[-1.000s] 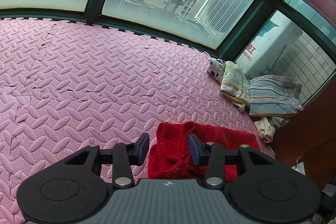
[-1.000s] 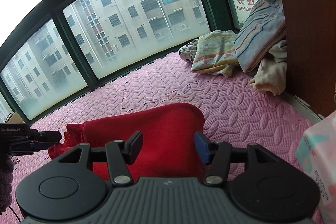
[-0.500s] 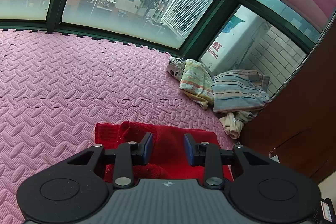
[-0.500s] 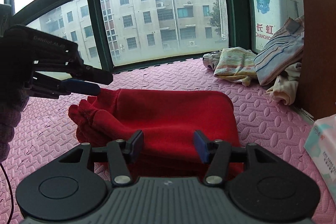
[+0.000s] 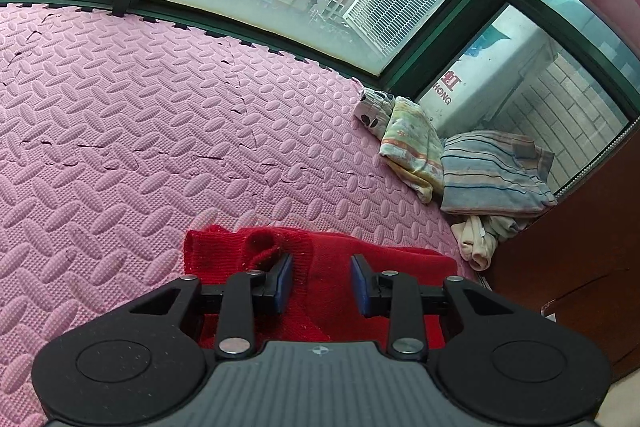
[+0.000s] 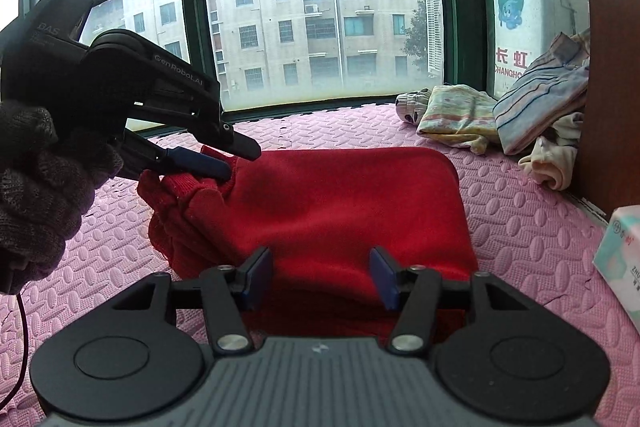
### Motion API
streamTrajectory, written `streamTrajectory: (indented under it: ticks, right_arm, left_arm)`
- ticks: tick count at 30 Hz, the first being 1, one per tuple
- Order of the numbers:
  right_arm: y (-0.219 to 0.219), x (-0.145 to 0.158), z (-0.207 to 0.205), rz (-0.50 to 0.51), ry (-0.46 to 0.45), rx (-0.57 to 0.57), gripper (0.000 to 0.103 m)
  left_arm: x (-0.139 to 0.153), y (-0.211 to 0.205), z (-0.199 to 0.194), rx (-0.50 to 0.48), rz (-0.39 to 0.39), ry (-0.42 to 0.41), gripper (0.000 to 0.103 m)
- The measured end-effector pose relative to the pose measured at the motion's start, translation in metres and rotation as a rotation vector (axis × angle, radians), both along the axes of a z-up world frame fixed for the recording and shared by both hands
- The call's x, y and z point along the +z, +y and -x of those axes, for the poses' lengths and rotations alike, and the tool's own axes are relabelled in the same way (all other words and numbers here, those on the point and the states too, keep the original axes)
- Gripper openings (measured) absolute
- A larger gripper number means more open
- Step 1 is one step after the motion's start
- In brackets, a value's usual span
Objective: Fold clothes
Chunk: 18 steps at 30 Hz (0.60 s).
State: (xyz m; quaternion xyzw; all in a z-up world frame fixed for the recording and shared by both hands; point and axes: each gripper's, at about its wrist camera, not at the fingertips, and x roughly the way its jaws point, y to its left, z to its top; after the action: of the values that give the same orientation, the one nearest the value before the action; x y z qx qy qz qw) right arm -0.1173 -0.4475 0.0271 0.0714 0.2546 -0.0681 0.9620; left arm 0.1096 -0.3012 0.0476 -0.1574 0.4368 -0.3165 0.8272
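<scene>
A red knitted garment (image 6: 328, 203) lies folded on the pink foam mat (image 6: 532, 227), its bunched cuffs at the left end. It also shows in the left wrist view (image 5: 332, 267). My left gripper (image 5: 321, 285) is open just above the cuff end, with nothing between its jaws; in the right wrist view its fingertips (image 6: 216, 169) touch the bunched red knit. My right gripper (image 6: 320, 281) is open and empty over the near edge of the garment.
A pile of folded and loose clothes (image 5: 460, 163) lies in the far right corner against the window; it also shows in the right wrist view (image 6: 516, 123). A brown cabinet side (image 6: 608, 67) stands at the right. A tissue pack (image 6: 620, 271) sits on the mat's right edge.
The left gripper has swung over the garment's cuff end, narrowed its jaws, then opened them wider. The right gripper has moved closer above the garment and stayed open.
</scene>
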Motion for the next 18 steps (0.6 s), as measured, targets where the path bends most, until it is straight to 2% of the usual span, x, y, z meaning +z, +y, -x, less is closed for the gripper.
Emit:
streamTrajectory:
  ticks: [4,7,12,18]
  right_arm:
    - [-0.003,0.004,0.002,-0.018,-0.009,0.012,0.059]
    - [-0.010,0.013,0.007,-0.046,-0.035,0.012,0.059]
    - [-0.026,0.026,0.018,-0.085,-0.070,-0.049,0.061]
    - [-0.036,0.011,0.025,-0.118,-0.020,-0.064,0.062]
  left_arm:
    - [0.002,0.001,0.002,0.000,0.004,-0.003,0.035]
    - [0.007,0.005,0.009,-0.014,0.007,-0.026,0.041]
    - [0.018,0.013,0.024,-0.029,-0.011,-0.088,0.045]
    - [0.017,0.023,0.041,-0.035,-0.045,-0.141,0.045]
